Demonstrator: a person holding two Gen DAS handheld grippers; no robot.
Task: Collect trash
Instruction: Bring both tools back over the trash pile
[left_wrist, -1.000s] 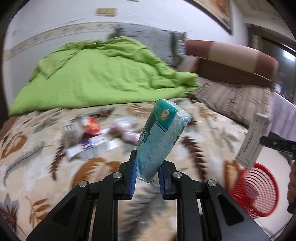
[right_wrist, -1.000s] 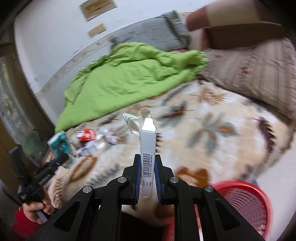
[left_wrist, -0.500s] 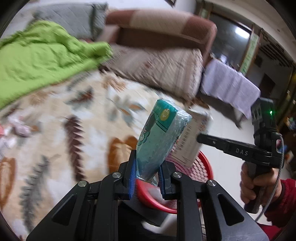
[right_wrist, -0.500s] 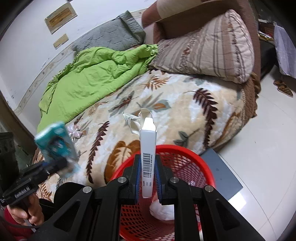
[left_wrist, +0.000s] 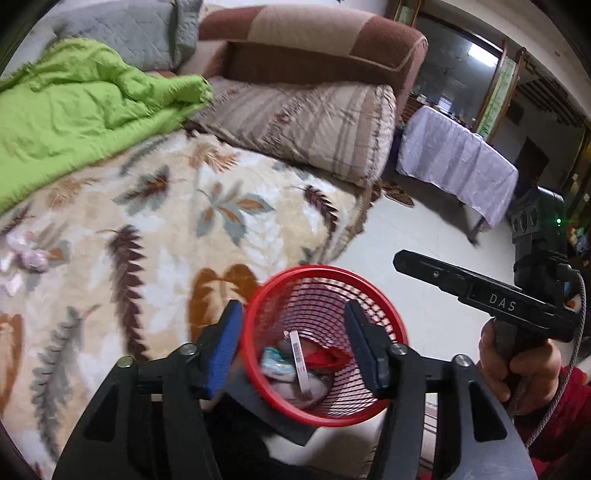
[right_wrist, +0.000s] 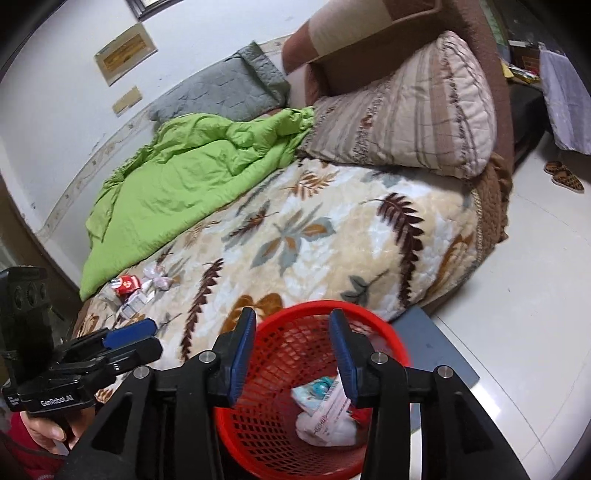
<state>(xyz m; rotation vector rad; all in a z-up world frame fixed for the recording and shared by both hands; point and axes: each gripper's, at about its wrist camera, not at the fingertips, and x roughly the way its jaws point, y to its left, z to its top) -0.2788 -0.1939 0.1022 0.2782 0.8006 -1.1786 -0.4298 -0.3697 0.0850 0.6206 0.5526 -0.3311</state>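
A red mesh basket stands on the floor beside the bed; it also shows in the right wrist view. Inside lie a teal tissue pack, a white box with a barcode and other scraps; the right wrist view shows the box too. My left gripper is open and empty above the basket. My right gripper is open and empty above it too. More trash, including a red wrapper, lies on the leaf-patterned blanket. Pink scraps show at the left wrist view's left edge.
A green quilt and a striped pillow lie at the head of the bed. A brown headboard stands behind. A table with a lilac cloth and slippers are on the white floor.
Both grippers opened over the basket. The tissue pack left my left gripper and the white box left my right gripper; both now lie in the basket.
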